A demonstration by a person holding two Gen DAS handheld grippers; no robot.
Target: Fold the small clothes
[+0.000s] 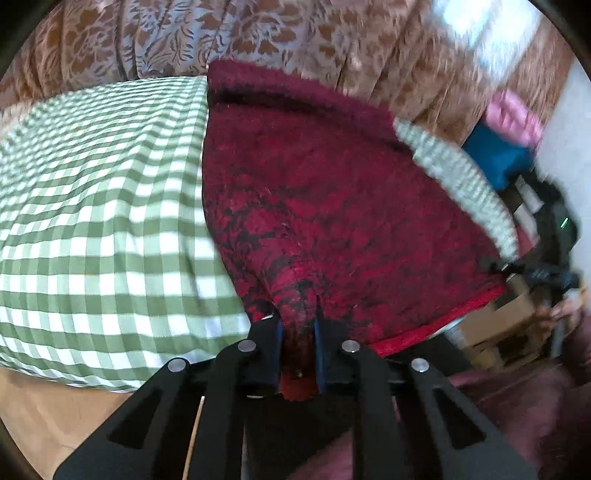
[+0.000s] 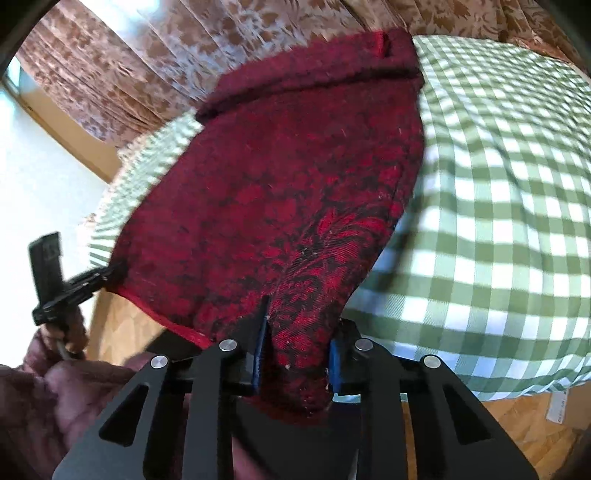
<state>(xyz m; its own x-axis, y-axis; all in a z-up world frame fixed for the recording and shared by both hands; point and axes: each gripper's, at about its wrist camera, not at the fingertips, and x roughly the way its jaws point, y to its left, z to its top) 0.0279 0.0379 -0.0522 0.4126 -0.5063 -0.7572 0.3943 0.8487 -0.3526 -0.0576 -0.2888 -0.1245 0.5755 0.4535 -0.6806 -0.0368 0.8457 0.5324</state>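
Red patterned cloth (image 1: 332,206) | draped on green checked bed cover (image 1: 92,221), near edge lifted | left gripper (image 1: 298,328) and right gripper (image 2: 297,347) each clamped on a corner | risk: uneven pull, skewed fold, slipped corner

We saw a cloth (image 1: 332,192) of deep red with a black leaf-like pattern, its hem (image 1: 436,325) a brighter plain red. It lay on a cover (image 1: 92,206) checked in green and white. The curtain (image 1: 221,33) behind was brown with a pale floral pattern. Our grippers were black, the left gripper (image 1: 298,332) and the right gripper (image 2: 297,343) alike, with blue pads (image 2: 334,363) and silver pins. The floor (image 2: 524,424) was light wood. A sleeve (image 2: 44,391) was dull mauve.
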